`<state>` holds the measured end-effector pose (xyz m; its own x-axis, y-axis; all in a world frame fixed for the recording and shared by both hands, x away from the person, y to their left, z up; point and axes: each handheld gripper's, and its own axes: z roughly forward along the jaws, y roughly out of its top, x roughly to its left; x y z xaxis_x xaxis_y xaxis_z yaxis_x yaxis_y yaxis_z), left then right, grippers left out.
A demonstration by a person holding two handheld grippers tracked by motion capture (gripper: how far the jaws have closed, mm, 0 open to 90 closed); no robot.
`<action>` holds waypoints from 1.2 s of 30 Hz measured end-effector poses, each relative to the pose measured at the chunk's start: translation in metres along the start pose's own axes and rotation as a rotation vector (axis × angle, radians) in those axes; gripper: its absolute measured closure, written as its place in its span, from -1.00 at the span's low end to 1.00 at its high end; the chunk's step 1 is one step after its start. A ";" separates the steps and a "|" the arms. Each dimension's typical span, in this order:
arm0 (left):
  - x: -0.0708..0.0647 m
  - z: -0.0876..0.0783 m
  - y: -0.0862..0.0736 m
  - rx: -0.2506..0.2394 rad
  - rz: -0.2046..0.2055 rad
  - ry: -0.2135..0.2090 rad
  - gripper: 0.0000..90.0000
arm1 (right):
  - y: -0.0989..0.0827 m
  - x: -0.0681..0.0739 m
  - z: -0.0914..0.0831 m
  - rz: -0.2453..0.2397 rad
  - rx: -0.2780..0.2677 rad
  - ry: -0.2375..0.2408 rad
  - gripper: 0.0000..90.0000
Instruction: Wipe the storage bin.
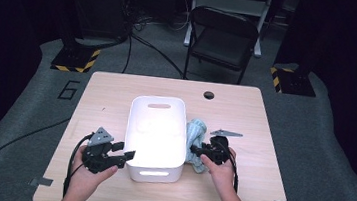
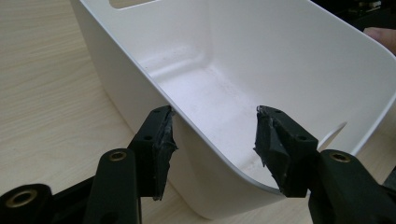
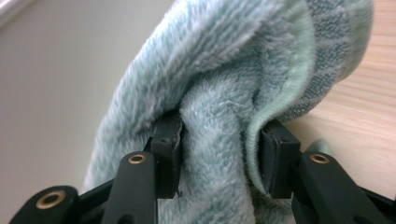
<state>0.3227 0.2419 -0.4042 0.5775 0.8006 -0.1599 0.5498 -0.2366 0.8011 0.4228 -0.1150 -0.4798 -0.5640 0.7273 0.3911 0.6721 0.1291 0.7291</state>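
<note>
Towel [image 3: 210,70]: pale blue-green terry. Lies bunched on the tabletop [image 1: 107,93], pressed against the outer right wall of the white bin [image 1: 156,128], not yet inside it.

Looks soft, light and limp. Likely to sag and trail from any hold, with no risk of breakage and little of slipping, given the fluffy pile. Best taken at a thick fold near the middle of the bundle, so less cloth hangs down to catch on the bin's rim during the lift. Worth avoiding a pinch at the thin hemmed edge alone, which would let the rest unroll.

Right gripper [image 1: 195,151]: fingers [image 3: 168,140] clamped on a fat fold of the towel, one pad against the plush roll, the other against the ribbed hem.

Left gripper [image 1: 127,149]: fingers [image 2: 159,144] apart, straddling the bin's near left wall close to the corner, one outside and just at the rim, the other inside and clear of the plastic. Grips nothing. Seems placed to steady the bin, which looks like thin, stiff, smooth plastic and apt to slide on the wood if nudged.

Count: one towel, one bin, two grippers, one folding chair [image 1: 223,35] beyond the far edge of the tabletop.
</note>
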 end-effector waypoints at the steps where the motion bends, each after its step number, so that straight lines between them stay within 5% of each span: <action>1: -0.001 0.000 0.000 0.003 0.003 -0.006 0.02 | 0.000 -0.002 -0.005 0.014 -0.001 -0.018 0.24; 13: -0.014 0.009 0.007 0.035 0.039 -0.079 -0.02 | -0.005 -0.013 -0.024 0.057 -0.036 -0.048 0.24; 17: -0.010 0.010 0.010 0.040 0.067 -0.062 -0.02 | -0.008 -0.014 -0.029 0.073 -0.039 -0.049 0.24; 32: 0.012 0.016 0.029 -0.076 0.101 -0.016 -0.07 | -0.028 -0.005 -0.048 0.078 -0.042 -0.059 0.23; 36: 0.008 0.012 0.040 -0.081 0.124 -0.082 -0.02 | -0.035 -0.005 -0.056 0.087 -0.049 -0.069 0.23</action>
<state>0.3563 0.2320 -0.3805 0.6866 0.7200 -0.1009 0.4232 -0.2829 0.8607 0.3754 -0.1603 -0.4757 -0.4689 0.7790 0.4163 0.6918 0.0310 0.7214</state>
